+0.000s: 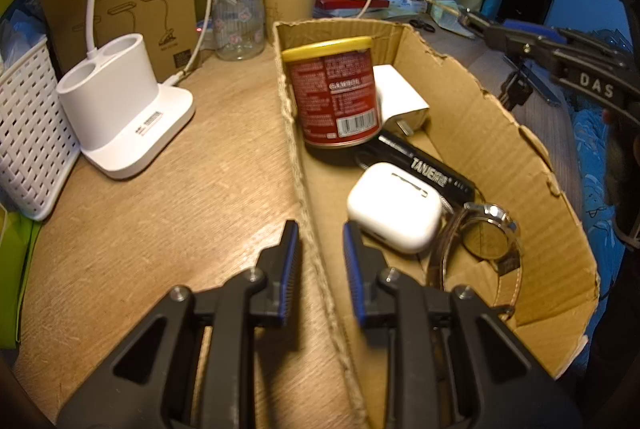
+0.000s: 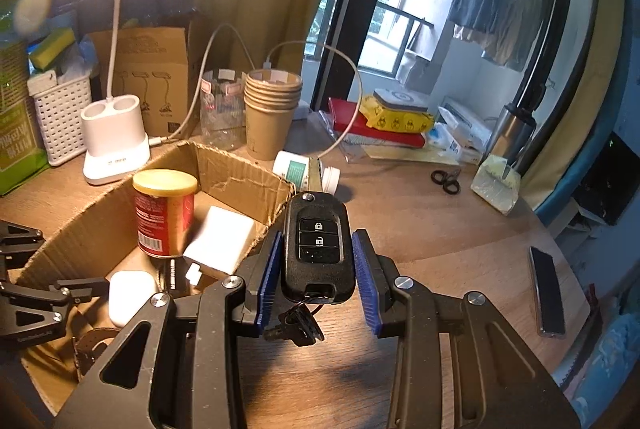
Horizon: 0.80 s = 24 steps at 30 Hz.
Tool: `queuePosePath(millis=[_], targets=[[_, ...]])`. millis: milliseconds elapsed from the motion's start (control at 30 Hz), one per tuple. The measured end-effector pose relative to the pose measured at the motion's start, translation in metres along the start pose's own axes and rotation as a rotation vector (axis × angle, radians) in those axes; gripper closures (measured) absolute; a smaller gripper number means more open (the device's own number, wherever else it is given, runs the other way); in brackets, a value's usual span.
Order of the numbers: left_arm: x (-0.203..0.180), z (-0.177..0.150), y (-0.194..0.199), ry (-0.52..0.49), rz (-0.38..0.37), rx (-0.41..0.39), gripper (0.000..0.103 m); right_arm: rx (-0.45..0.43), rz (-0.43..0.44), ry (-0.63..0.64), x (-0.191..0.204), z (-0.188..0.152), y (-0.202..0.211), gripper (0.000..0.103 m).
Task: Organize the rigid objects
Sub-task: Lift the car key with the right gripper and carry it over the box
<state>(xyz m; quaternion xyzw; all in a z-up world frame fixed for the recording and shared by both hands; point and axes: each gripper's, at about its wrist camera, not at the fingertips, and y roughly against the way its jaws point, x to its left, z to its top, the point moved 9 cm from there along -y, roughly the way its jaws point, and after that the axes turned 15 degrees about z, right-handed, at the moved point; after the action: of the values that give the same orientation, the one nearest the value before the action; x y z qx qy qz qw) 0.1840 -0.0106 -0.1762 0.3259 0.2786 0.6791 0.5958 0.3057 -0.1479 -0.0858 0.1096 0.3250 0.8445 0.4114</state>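
Our right gripper clamps a black car key between its blue pads, seemingly above the desk beside the cardboard box. Our left gripper stands parted, empty, straddling the box's near wall, close to the white earbud case.

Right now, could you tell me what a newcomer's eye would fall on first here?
Probably the black car key held up between the right gripper jaws, above the wooden desk. Next, the torn cardboard box with the red can standing inside, a white earbud case and a watch nearer.
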Motion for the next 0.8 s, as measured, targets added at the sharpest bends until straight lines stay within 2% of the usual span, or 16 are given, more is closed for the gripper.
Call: queuePosePath(millis=[467, 800], targets=[[0.000, 0.000, 0.000, 0.000, 0.000, 0.000, 0.079, -0.095, 0.005, 0.069, 0.030, 0.031, 0.035, 0.065], [0.000, 0.000, 0.000, 0.000, 0.000, 0.000, 0.079, -0.137, 0.085, 0.115, 0.067, 0.050, 0.042, 0.065]])
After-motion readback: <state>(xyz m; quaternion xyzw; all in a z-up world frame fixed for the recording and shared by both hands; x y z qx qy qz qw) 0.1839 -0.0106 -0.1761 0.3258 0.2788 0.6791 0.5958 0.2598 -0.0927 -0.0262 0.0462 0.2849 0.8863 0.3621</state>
